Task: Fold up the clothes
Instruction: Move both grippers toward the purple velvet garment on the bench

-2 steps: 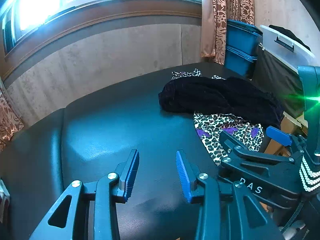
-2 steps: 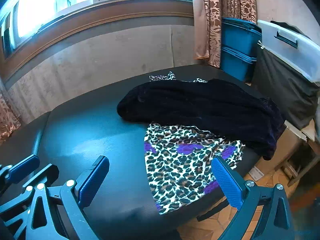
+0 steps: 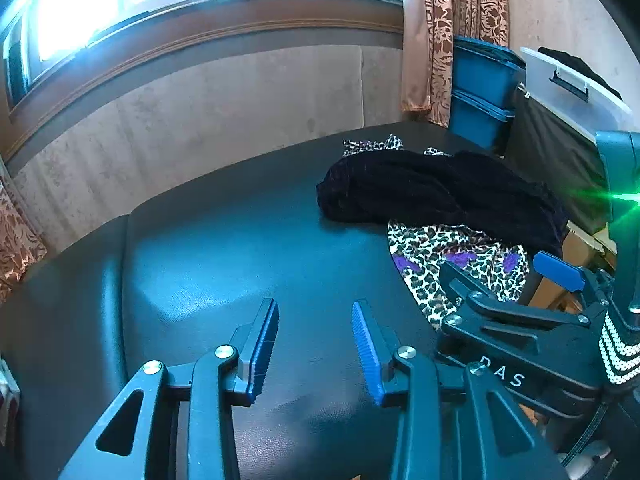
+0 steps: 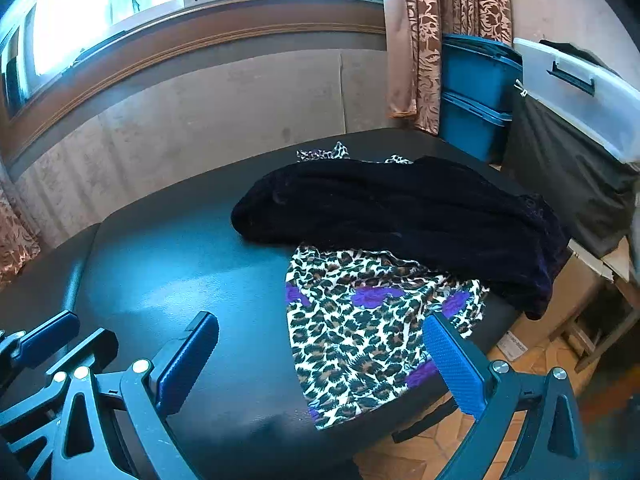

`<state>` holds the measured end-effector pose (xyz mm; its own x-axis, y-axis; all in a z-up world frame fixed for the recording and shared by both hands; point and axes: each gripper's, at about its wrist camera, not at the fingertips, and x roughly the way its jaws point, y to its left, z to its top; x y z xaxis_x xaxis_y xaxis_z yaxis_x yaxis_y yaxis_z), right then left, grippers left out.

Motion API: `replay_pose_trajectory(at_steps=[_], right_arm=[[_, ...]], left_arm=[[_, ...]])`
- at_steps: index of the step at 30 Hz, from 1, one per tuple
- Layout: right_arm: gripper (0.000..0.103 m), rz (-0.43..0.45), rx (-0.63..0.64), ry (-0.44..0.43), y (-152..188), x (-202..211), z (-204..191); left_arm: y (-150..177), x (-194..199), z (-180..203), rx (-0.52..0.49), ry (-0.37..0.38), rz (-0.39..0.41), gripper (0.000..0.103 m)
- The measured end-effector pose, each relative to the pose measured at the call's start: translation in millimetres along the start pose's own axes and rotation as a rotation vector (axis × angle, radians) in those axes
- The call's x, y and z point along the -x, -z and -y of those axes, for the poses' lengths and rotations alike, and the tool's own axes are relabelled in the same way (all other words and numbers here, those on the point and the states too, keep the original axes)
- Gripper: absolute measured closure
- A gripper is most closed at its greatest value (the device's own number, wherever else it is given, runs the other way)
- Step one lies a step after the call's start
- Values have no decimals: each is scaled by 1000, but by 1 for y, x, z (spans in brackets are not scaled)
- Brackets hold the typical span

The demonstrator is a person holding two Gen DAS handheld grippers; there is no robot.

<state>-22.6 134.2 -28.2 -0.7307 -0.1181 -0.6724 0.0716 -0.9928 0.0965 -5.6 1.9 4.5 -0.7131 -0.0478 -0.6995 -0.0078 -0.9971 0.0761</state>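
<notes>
Plainly the folding has not begun; the black garment (image 4: 400, 216) lies bunched across the far right of the dark tabletop (image 4: 180, 264), overlapping the leopard-print garment (image 4: 360, 332), whose near edge reaches the tabletop's rim; the right claw (image 4: 320, 364) hovers wide and empty near that print; the left claw (image 3: 316, 352) hangs part-open over bare tabletop; next comes choosing an edge to pinch; the print's far portion is hidden beneath the black cloth
</notes>
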Motion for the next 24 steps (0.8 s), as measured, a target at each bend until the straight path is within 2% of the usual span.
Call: replay_pose_trajectory(at_steps=[8, 14, 18, 22, 24], right_arm=[[0, -4, 39, 35, 5, -6, -3], [0, -12, -32, -57, 5, -7, 14], [0, -63, -123, -165, 11, -18, 29], [0, -106, -181, -211, 17, -29, 44], [0, -119, -195, -218, 20, -33, 51]], left_arm=[[12, -26, 2, -2, -13, -13, 63], [28, -59, -11, 18, 0, -70, 62], [44, -85, -33, 75, 51, -135, 62], [63, -103, -55, 143, 81, -173, 62], [66, -101, -58, 146, 94, -147, 60]])
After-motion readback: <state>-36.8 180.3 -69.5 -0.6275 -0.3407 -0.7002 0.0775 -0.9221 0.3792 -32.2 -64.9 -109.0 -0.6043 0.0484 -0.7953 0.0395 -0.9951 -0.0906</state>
